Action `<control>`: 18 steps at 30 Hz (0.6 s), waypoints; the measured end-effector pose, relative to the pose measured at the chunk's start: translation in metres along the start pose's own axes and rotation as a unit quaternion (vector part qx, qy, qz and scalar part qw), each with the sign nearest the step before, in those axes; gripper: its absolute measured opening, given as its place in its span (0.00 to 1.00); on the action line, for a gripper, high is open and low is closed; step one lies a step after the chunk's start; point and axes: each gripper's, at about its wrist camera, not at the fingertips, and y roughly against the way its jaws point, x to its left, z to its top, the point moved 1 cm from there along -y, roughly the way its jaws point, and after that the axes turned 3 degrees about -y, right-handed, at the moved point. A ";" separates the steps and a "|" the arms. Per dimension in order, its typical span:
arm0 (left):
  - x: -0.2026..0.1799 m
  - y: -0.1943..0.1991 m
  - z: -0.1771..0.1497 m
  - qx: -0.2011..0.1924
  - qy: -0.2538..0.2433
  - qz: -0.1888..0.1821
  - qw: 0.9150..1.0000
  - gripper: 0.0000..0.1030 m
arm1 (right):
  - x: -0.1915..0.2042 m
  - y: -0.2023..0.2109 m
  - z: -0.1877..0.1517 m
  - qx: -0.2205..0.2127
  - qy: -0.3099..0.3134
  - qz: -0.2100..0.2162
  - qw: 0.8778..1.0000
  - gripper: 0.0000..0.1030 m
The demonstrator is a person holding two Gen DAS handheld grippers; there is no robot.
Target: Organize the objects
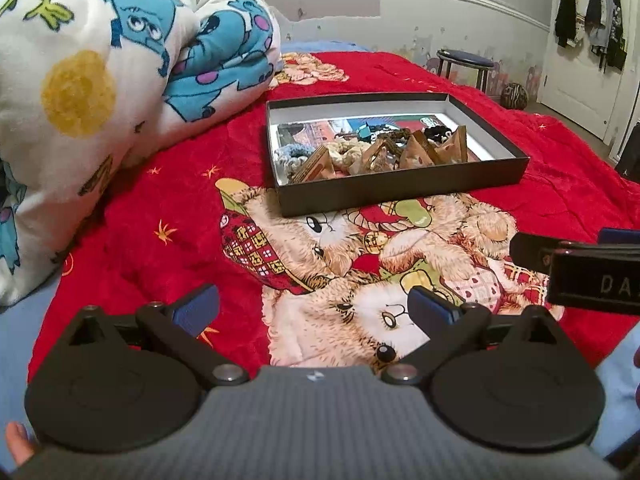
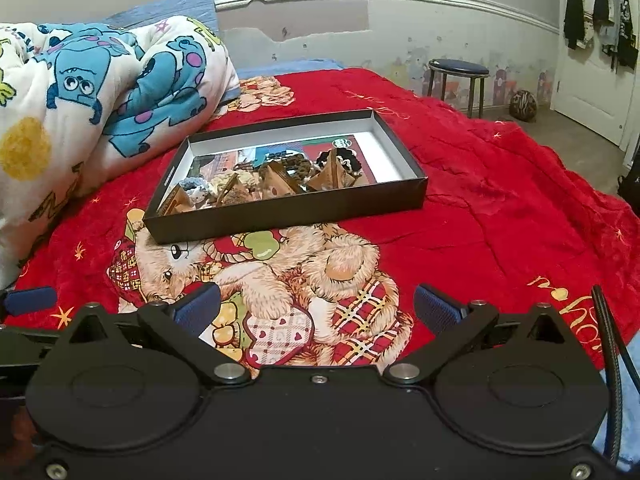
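- Here we see a shallow black box resting on the red bed cover, beside a bundled cartoon blanket.
- Inside the box lie brown pyramid packets, crocheted hair ties and a printed card underneath; the small items crowd the near wall in a loose heap, some touching.
- Our left tongs stand open with nothing between the blue pads, hovering low over the bear print, well short of the box.
- Our right tongs are likewise spread and empty, level with the left tongs, whose pad shows at the left edge of the right wrist view.
- We cannot tell whether the heap awaits sorting or has just been gathered into the box; both stages leave this picture.
- If the items are to be picked, we judge that a packet takes a grip best by its raised ridge, the pads closing across the thin faces.
- The soft ties will give under the pads; a slow, deep closure suits them.
- The box sits on yielding bedding, so any press on its rim may tip it.
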 end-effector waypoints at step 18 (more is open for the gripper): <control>0.001 -0.002 0.000 0.006 0.008 0.000 1.000 1.00 | 0.002 0.001 0.000 0.001 0.004 0.002 1.000 1.00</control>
